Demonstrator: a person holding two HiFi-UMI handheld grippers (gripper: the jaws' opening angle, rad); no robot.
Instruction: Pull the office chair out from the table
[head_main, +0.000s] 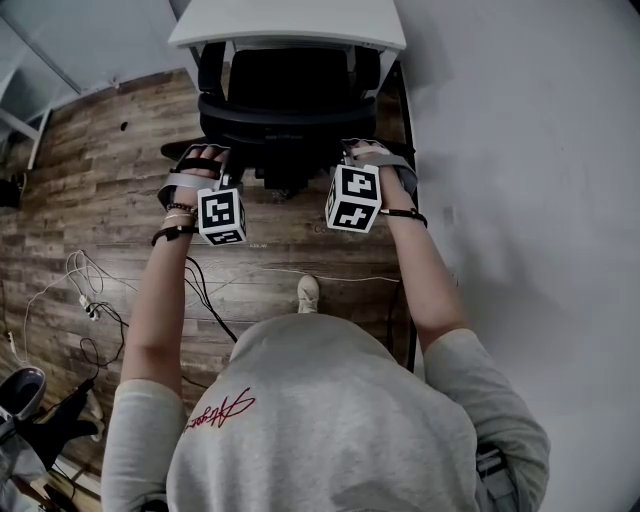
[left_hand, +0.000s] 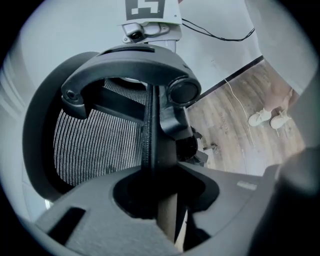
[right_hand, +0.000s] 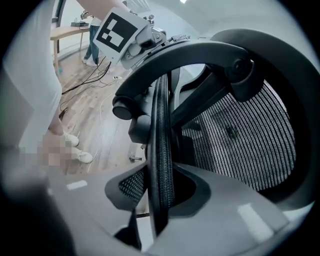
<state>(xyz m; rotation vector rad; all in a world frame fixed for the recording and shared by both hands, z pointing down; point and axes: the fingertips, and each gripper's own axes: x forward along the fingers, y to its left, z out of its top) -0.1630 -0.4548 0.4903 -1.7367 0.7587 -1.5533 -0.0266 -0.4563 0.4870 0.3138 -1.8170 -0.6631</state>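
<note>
No word or number can be read. A line of red cursive script (head_main: 218, 410) runs slantwise across the back of the person's shirt (head_main: 330, 420), and its letters are too small and looped to make out. The left cube (head_main: 221, 216) and the right cube (head_main: 352, 198) carry black-and-white square markers, block patterns without letters or digits. The gripper views each show one such marker, with nothing legible on it.
</note>
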